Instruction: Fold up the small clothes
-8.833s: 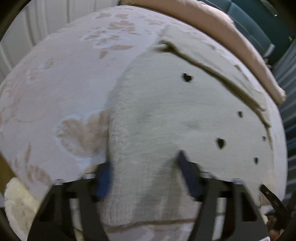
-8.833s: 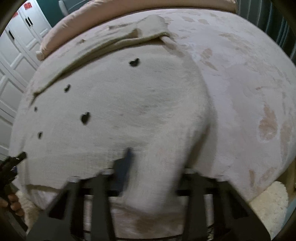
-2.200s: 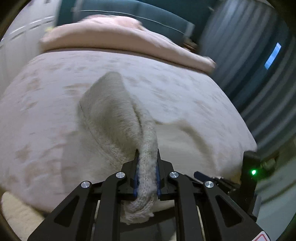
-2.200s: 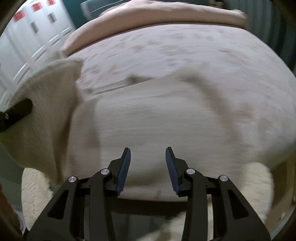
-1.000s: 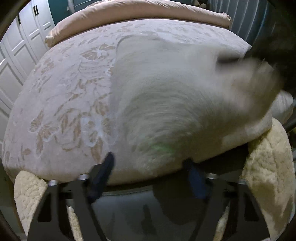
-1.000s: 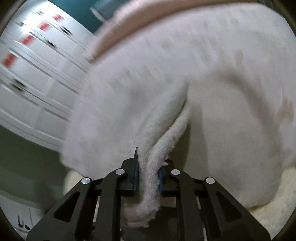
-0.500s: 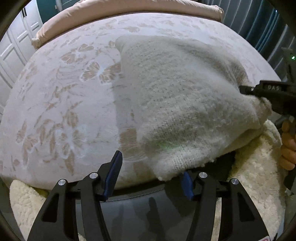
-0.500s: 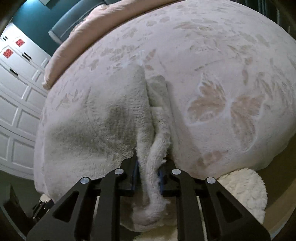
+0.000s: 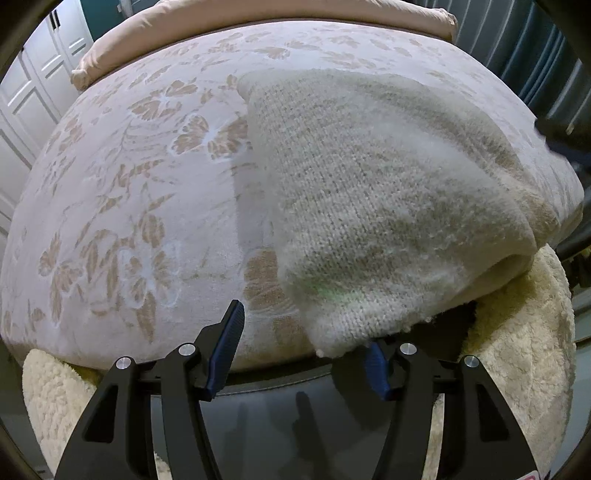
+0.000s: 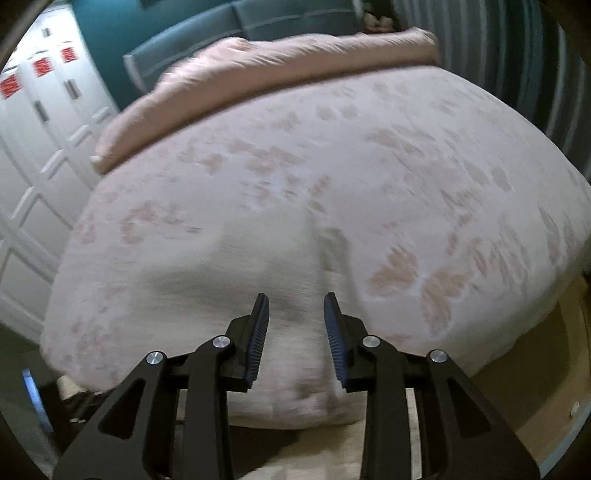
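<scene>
A cream knitted sweater (image 9: 369,192) lies folded on the flowered bedspread (image 9: 129,192), its near corner hanging over the bed's front edge. My left gripper (image 9: 303,347) hovers at that edge, jaws wide and opening a touch more. The hanging corner hides its right fingertip, and the pads press on nothing. In the right wrist view the sweater (image 10: 207,280) is a blurred pale patch under my right gripper (image 10: 294,306). Its jaws are opening, with no cloth between the pads. A dark blur at the right edge of the left wrist view is the right gripper (image 9: 565,140).
A rolled pink duvet (image 10: 266,74) lies along the bed's far side below a teal headboard (image 10: 258,26). White wardrobe doors (image 10: 40,122) stand at left, a striped curtain (image 10: 517,55) at right. A cream fluffy rug (image 9: 517,354) covers the floor by the bed's front.
My right gripper has let go of the sweater's bunched edge and drawn back, tilting up. The sweater has settled flat. My left gripper has stayed at the bed's edge, open.
</scene>
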